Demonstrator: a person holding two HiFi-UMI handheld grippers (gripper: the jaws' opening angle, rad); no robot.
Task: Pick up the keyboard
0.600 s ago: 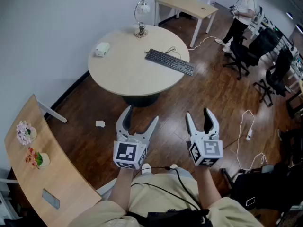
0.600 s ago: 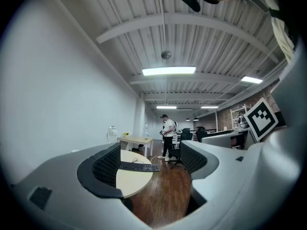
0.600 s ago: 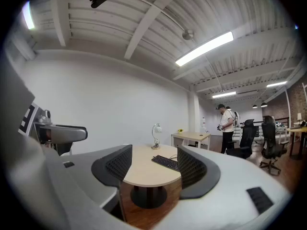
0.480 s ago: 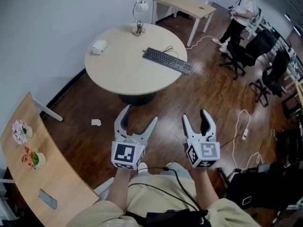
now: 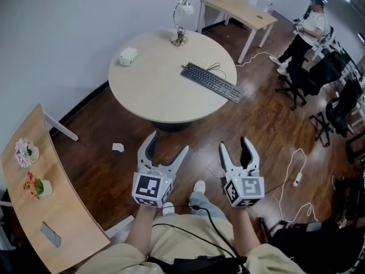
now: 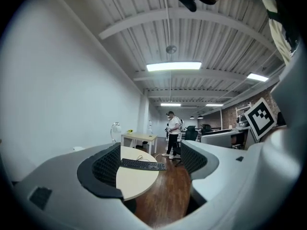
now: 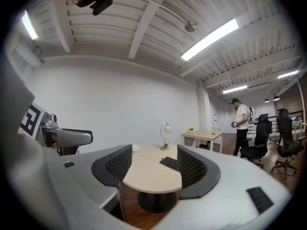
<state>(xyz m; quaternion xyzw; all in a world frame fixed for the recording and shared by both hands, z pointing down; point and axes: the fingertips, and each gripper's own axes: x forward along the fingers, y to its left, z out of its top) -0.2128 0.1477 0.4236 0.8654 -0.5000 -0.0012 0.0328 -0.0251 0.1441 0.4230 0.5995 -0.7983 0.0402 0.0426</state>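
A black keyboard (image 5: 211, 81) lies on the right side of a round beige table (image 5: 154, 90), with its cable curling behind it. Well short of the table, over the wooden floor, my left gripper (image 5: 166, 145) and right gripper (image 5: 239, 146) are both held out open and empty. In the left gripper view the keyboard (image 6: 143, 164) shows far off between the jaws. In the right gripper view the keyboard (image 7: 169, 163) is partly hidden behind the right jaw, on the table (image 7: 146, 174).
A desk lamp (image 5: 181, 21) and a small white box (image 5: 128, 56) stand on the round table. A rectangular desk (image 5: 239, 7) stands behind it. A person (image 5: 305, 30) stands by office chairs (image 5: 319, 73) at the right. A curved wooden counter (image 5: 51, 193) runs along the left. Cables (image 5: 299, 176) lie on the floor.
The view has shifted slightly; the table and keyboard sit a little further right in the head view. Both grippers stay open and keep their place in front of me.
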